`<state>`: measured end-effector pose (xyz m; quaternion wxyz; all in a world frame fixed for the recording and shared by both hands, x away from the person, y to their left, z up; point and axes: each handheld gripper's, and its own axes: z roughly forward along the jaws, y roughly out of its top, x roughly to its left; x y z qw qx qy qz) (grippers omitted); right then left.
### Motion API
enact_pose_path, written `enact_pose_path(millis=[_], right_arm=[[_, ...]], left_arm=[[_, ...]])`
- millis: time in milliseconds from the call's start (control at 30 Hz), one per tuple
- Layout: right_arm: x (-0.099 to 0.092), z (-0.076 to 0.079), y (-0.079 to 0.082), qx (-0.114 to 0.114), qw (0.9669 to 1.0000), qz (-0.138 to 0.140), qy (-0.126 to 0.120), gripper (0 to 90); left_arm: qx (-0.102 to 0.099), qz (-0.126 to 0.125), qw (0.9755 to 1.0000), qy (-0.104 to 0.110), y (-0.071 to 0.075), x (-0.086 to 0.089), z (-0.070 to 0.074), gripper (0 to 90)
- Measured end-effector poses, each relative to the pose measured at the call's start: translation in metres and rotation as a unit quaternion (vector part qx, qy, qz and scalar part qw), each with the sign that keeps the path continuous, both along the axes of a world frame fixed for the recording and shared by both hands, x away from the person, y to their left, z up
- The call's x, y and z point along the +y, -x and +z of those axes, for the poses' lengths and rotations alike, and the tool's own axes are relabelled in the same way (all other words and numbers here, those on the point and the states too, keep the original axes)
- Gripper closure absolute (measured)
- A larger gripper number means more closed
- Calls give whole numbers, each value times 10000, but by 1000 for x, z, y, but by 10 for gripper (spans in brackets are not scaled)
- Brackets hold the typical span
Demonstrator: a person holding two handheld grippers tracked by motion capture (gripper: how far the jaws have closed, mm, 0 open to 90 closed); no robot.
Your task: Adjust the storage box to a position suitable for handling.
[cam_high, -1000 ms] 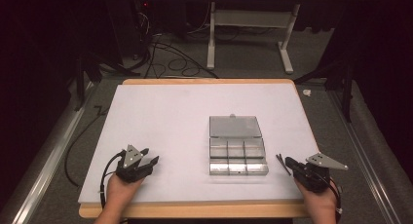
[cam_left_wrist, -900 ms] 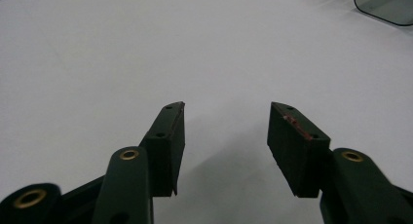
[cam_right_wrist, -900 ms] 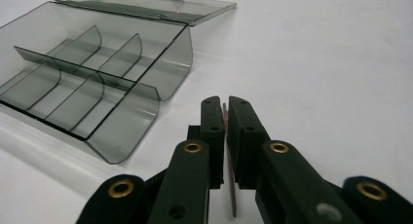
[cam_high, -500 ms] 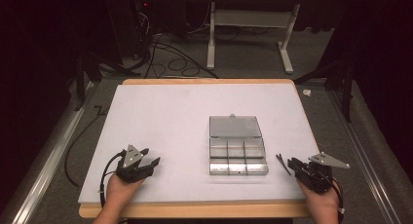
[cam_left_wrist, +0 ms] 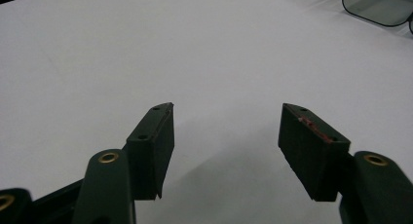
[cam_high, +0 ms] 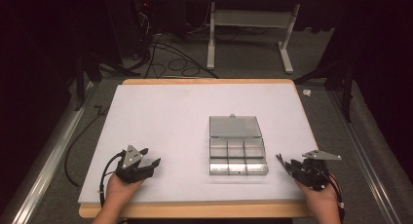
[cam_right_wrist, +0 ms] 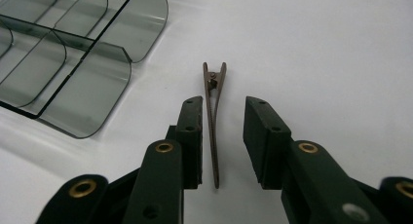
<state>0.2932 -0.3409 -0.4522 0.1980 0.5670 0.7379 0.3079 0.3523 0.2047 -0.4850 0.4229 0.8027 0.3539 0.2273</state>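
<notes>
At the near edge of the desk (cam_high: 160,112) the person's two hands rest on the white top, one at each side. The right gripper (cam_right_wrist: 221,136) lies at the near right, just right of the clear box (cam_high: 237,145), and its fingers (cam_right_wrist: 191,131) stand apart with a thin brown hair clip (cam_right_wrist: 213,121) lying flat on the desk between them — the clip runs lengthwise down the gap, its forked end pointing away, and neither finger presses on it, so it is released; these fingers have just been opening. In the high view that clip (cam_high: 281,160) shows as a dark sliver at the gripper's tip. The left gripper (cam_left_wrist: 226,136) sits at the near left, well apart from the box, its fingers (cam_left_wrist: 155,136) spread wide over bare white surface with nothing between them — they too have just been opening. Farther in, near the middle of the desk, the box lies open, its divided tray nearer and its lid folded back on the far side.
</notes>
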Motion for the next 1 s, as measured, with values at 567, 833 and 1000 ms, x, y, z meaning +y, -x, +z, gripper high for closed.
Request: enact_pose_path(millis=[567,833,1000], right_arm=[[6,7,-14,908,9953,147,290,625],[8,10,-18,1189,9919,228,390,618],[7,12,-20,1330,9899,258,414,615]], left_arm=[[6,-55,10000,-11,0,0,0,380],[6,-57,10000,-23,0,0,0,380],[14,-61,10000,-43,0,-1,0,380]])
